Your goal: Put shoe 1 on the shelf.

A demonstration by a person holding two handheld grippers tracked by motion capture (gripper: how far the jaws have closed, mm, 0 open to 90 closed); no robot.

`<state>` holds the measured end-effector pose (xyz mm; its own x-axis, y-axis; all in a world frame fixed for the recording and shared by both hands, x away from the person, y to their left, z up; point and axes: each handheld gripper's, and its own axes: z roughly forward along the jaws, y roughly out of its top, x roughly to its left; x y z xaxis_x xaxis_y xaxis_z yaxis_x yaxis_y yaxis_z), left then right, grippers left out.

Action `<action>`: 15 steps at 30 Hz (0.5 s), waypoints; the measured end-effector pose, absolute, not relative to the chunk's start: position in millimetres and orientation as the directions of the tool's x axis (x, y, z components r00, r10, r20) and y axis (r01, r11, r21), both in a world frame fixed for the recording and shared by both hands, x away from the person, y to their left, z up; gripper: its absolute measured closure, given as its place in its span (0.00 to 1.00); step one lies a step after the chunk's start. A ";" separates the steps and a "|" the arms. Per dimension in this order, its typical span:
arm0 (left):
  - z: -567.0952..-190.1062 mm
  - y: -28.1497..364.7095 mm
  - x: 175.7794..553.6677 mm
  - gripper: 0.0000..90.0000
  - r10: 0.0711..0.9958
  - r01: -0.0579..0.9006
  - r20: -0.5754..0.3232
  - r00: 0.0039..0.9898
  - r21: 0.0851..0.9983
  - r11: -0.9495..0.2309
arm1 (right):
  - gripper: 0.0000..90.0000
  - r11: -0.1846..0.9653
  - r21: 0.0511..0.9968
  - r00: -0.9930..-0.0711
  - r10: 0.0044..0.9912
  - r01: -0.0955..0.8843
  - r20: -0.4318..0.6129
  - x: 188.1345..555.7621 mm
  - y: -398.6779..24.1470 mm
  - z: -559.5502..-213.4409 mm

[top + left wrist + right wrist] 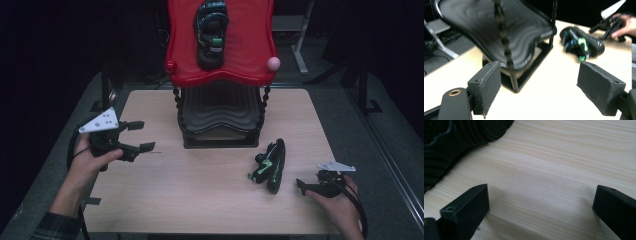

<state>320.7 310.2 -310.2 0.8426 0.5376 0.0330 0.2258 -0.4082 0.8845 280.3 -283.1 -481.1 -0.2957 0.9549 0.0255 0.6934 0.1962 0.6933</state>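
My left fingers [486, 87] are standing spread wide with nothing between them, and my left gripper [135, 136] is hovering over the wooden table [200, 200], to the left of the two-tier rack [220, 120] and pointing toward it. My right fingers [469, 207] are also spread apart, holding nothing, with bare wood showing between them; my right gripper [301, 184] is sitting low on the table, to the right of the rack and nearer to me. The black sandal with green accents [270, 165] is lying on its side on the table, just off the rack's front right corner and just beside my right gripper. A second black sandal [211, 32] is resting on the rack's red top shelf [250, 60], above the rack's black lower shelf [524, 30].
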 end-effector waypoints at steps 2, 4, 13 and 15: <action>-325.4 312.1 315.8 0.21 0.552 0.246 0.021 0.833 0.881 -0.405 | 0.01 0.198 0.695 -0.299 0.954 0.691 0.025 280.2 -283.2 -481.0; -340.2 313.8 311.5 0.21 0.564 0.269 0.009 0.826 0.873 -0.406 | 0.03 0.198 0.696 -0.300 0.954 0.690 0.026 280.1 -283.3 -481.0; -396.0 319.4 296.4 0.22 0.613 0.355 -0.018 0.790 0.829 -0.432 | 0.26 0.195 0.721 -0.309 0.951 0.664 0.028 276.4 -284.7 -478.8; -406.3 319.9 293.5 0.22 0.623 0.367 -0.020 0.782 0.823 -0.434 | 0.38 0.203 0.721 -0.318 0.948 0.662 0.026 275.4 -286.2 -476.5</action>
